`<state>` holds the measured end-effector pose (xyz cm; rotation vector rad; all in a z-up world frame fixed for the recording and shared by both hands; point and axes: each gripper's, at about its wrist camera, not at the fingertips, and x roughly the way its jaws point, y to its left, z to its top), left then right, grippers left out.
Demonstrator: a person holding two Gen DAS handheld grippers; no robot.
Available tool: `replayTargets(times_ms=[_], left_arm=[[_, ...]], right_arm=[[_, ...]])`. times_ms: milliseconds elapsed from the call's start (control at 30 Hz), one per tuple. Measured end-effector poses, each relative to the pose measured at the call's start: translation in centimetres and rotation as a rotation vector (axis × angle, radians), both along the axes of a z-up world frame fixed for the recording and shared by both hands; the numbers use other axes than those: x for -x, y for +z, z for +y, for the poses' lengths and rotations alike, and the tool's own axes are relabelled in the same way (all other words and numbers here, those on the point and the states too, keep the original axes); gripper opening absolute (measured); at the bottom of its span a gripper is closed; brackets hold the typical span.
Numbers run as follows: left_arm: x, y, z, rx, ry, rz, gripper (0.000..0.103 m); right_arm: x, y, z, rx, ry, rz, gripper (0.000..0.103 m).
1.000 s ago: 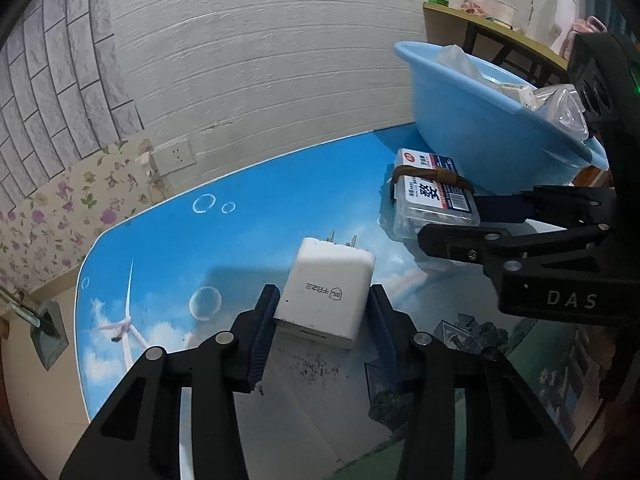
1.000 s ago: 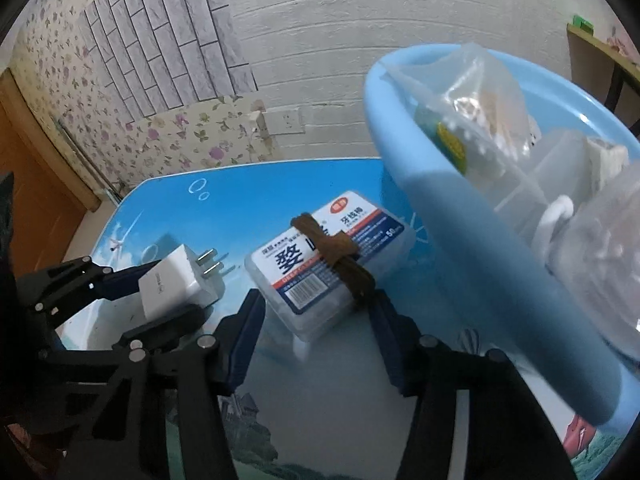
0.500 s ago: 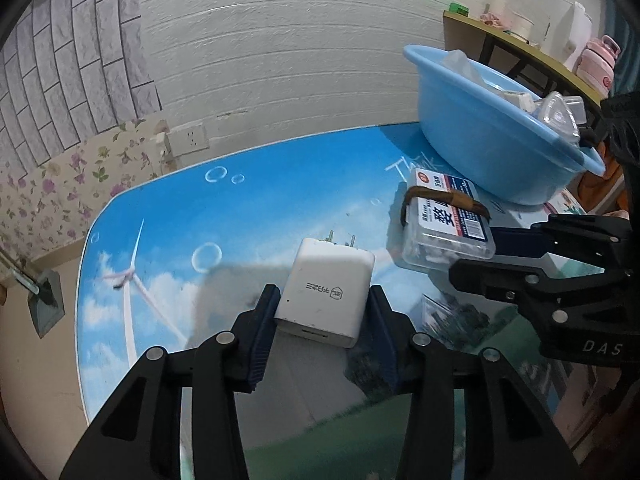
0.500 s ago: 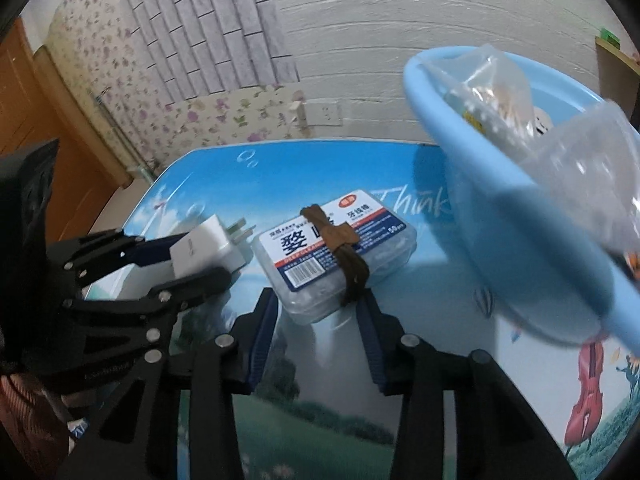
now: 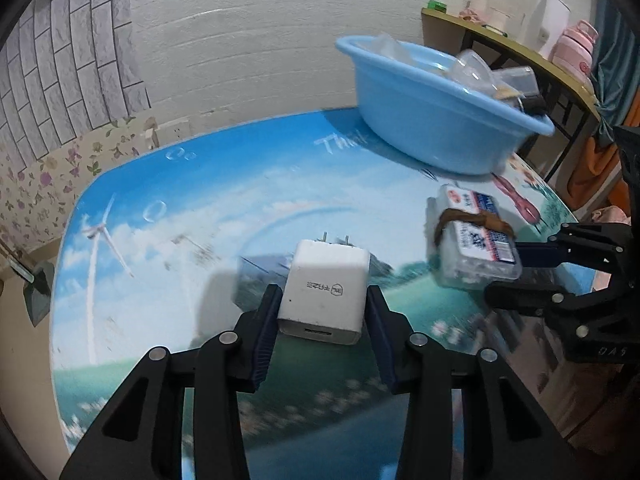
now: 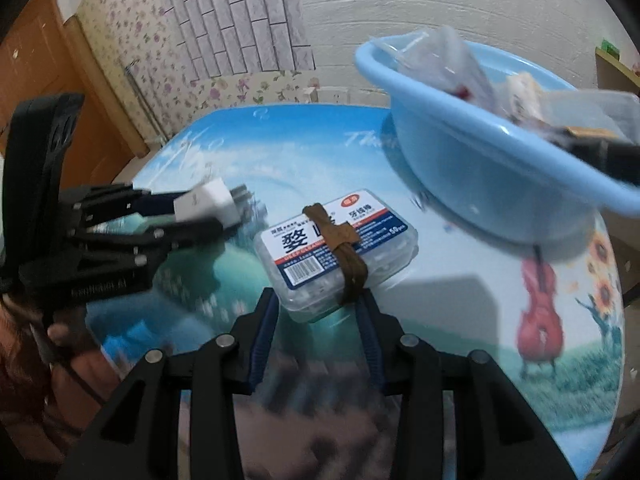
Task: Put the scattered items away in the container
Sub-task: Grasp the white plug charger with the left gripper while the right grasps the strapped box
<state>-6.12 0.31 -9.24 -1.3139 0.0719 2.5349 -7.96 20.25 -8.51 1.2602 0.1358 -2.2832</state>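
Nearest the left wrist camera we see the left gripper [image 5: 323, 312], its blue pads pressed against both sides of a white plug adapter [image 5: 325, 285] whose two prongs point away from the lens; the jaws are closing further onto it, and the adapter appears lifted clear of the table [image 5: 208, 184] with its shadow below. Nearest the right wrist camera we see the right gripper [image 6: 316, 320] set narrow, its pads against the near end of a clear plastic floss-pick box [image 6: 336, 250] bound by a brown band [image 6: 344, 258]; the box is carried above the tabletop. Each gripper shows in the other's view: the right one at the right edge of the left view, the left one at the left edge of the right view, with part of a hand [image 6: 64, 364] below it. The two held items are well apart. Beyond them the printed tabletop lies bare across its middle and left, up to the rounded far edge near the wall. At the far right corner stands the light blue basin [image 5: 432, 120], already holding clear bags and packets, its rim overhanging the table edge in the right view. Behind it we see a wooden shelf [image 5: 508, 46] against the wall.
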Motion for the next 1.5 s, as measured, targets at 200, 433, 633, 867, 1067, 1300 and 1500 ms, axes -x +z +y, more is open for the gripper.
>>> replayTargets(times_ms=[200,433,633,867,1067,1300,1500], left_arm=[[-1.4,0.1,1.7,0.014,-0.020,-0.012,0.040],[-2.0,0.2,2.3,0.039,0.002,-0.014,0.042],[-1.6,-0.1,2.3,0.060,0.050,-0.012,0.057],[-1.4,-0.4,2.5,0.068,0.091,0.009,0.066],[-1.7,-0.5,2.7,0.059,0.111,0.046,0.051],[-2.0,-0.1,2.2,0.028,0.116,0.079,0.038],[-2.3,1.3,1.5,-0.007,0.152,0.117,0.038]], right_arm=[[-1.7,-0.2,3.1,-0.015,-0.016,-0.006,0.039],[-1.5,-0.3,6.7,-0.016,-0.114,-0.006,0.045],[-0.5,-0.5,10.0,-0.021,-0.242,-0.017,0.062],[-0.8,0.3,9.7,0.022,-0.226,0.024,0.063],[-1.6,1.0,7.4,-0.001,-0.163,0.074,0.063],[-1.0,0.4,7.2,-0.022,-0.192,0.081,0.058],[-1.6,1.4,7.3,0.015,-0.132,0.124,0.052]])
